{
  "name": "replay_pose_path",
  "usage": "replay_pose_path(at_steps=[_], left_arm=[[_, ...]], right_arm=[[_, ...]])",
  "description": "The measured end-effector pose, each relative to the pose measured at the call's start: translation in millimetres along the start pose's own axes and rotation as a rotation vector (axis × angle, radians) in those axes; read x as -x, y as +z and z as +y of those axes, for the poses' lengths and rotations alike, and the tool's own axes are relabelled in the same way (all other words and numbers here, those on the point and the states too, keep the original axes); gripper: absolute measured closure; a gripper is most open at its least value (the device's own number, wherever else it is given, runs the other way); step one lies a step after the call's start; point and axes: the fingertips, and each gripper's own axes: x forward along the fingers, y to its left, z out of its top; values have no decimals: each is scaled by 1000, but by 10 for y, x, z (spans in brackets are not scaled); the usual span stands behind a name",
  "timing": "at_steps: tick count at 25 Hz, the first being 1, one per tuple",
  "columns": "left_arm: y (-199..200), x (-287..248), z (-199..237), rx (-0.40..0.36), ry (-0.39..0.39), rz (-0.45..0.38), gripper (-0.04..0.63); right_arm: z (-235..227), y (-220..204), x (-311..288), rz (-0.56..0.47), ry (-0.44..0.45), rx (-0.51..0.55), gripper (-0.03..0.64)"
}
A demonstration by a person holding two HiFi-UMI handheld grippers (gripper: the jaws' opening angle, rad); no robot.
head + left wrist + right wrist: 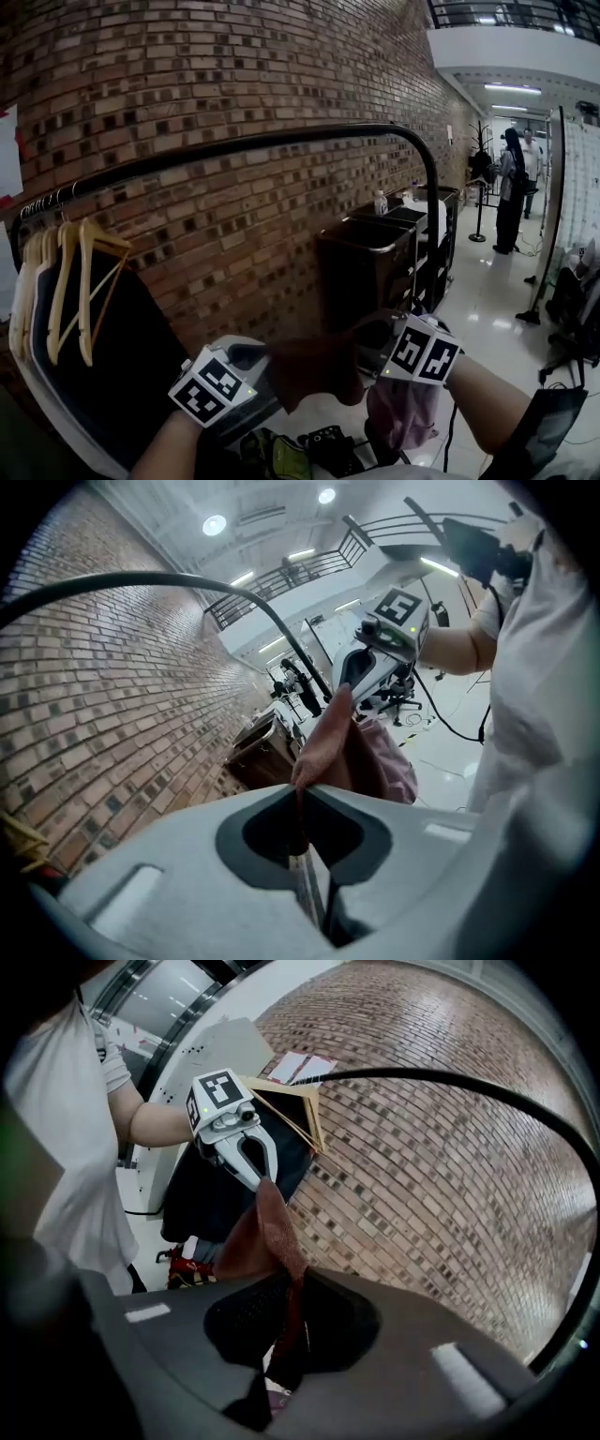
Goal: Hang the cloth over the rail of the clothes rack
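The left gripper (261,361) and right gripper (382,336) are both clamping shut on the brown cloth (317,367) — one end each — and holding it spread between them, below the black clothes rack rail (253,142).

Reddish-brown cloth (314,367) stretched taut in midair, below the black rail (281,139).

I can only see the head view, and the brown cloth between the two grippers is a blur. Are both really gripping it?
Observer: The left gripper view shows the left gripper shut on one edge of the cloth.
Operator: And the other?
Observer: The right gripper view shows the right gripper pinching the opposite edge, with the cloth running across to the other gripper.
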Motion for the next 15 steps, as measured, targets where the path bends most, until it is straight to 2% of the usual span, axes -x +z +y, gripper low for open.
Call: replay_pose_path(at_steps=[6,15], left_arm=[[528,361,566,-132,121,-4,583],[1556,1176,1605,-335,284,-22,583]], right_arm=[[-507,565,247,-53,-68,131,601],[-1461,1613,754,6,-277,424,600]])
